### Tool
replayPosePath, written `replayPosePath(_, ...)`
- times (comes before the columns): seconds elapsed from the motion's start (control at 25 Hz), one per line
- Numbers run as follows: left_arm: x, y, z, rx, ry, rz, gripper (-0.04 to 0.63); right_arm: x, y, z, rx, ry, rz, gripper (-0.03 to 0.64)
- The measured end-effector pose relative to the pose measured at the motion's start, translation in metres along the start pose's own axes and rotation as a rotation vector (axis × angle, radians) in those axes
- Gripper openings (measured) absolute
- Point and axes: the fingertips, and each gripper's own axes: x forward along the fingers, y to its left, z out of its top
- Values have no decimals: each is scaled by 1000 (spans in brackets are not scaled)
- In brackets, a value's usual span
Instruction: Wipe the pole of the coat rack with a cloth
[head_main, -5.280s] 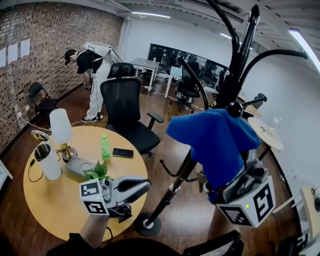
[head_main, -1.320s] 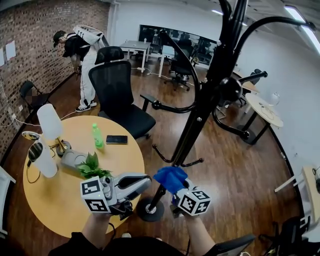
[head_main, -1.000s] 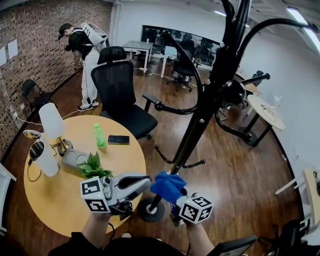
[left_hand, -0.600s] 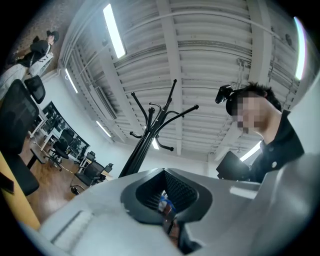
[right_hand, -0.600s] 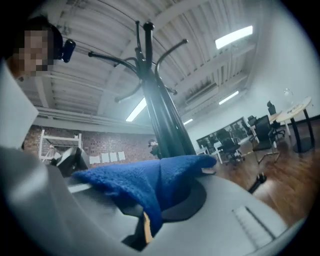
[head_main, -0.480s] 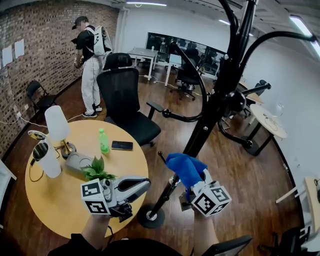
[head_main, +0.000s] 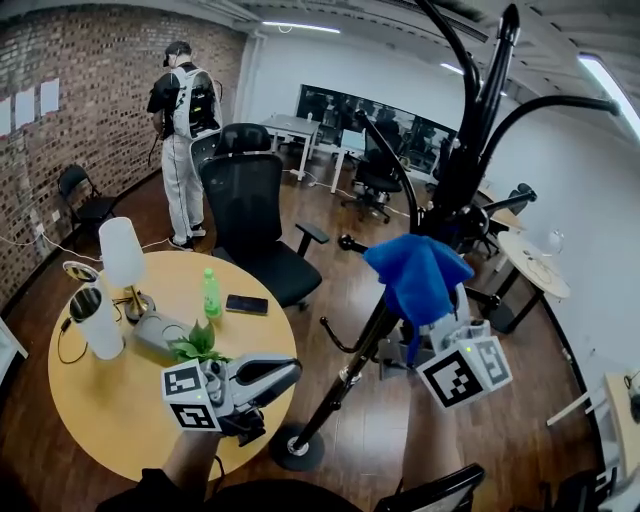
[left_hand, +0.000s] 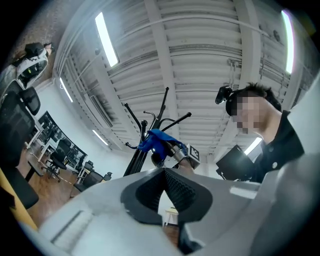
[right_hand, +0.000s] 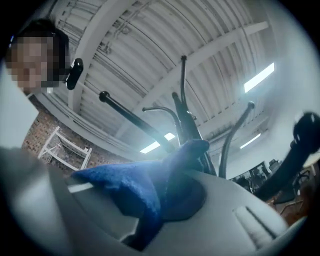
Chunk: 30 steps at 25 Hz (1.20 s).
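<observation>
Right tool (head_main: 438, 325) clamped on soft blue cloth (head_main: 415, 272) at black metal coat-rack pole (head_main: 345, 375); press flush, slide evenly. Left tool (head_main: 272, 377) jaws together, empty.

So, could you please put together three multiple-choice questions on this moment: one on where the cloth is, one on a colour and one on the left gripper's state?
1. Where is the blue cloth?
A. Draped over the office chair
B. In the right gripper, up by the coat rack pole
C. Lying on the floor

2. What colour is the bottle on the round table?
A. Red
B. White
C. Green

3. How do the jaws of the left gripper stand?
A. Shut, with nothing between them
B. Shut on the cloth
C. Wide apart

Answers:
1 B: the right gripper view shows the cloth pinched in its jaws, and the head view shows it up at the pole.
2 C: the bottle is plainly green.
3 A: the left gripper view shows its pads meeting, with nothing held.
</observation>
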Motion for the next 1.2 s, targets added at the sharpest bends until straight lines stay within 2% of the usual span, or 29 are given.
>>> replayPosePath(0.08,-1,0,4,11,-7,1,0,1,23,29,-39,-49,62,23)
replayPosePath(0.2,-2,-1,8,24,-17,3,0,-4,75,65,-66,-112,227,23)
replayPosePath(0.28,-1,-3,9,28,-18,1,0,-11,108,84,-120,-159,321,23)
replayPosePath(0.4,-1,-4,9,30,-17,1,0,-22,109,86,-162,-178,352,23)
replayPosePath(0.48,-2,-4,8,27,-15,7,0,-21,87,71,-143,-152,306,23)
replayPosePath(0.6,-2,-3,5,19,-9,10,0,0,45,46,-94,-78,157,23)
replayPosePath(0.72,1,-4,0,8,2,6,0,3,-13,-4,-40,25,39,23)
replayPosePath(0.8,1,-4,-5,-6,9,9,0,-6,-30,-33,-55,74,-15,23)
replayPosePath(0.88,1,-2,-9,-23,16,11,0,-22,-36,-46,-58,70,-52,23)
replayPosePath(0.96,3,0,-13,-38,25,10,0,-38,-43,-61,-15,85,-74,23)
replayPosePath(1.2,10,6,-27,-84,50,1,0,-93,-55,-156,95,259,-121,23)
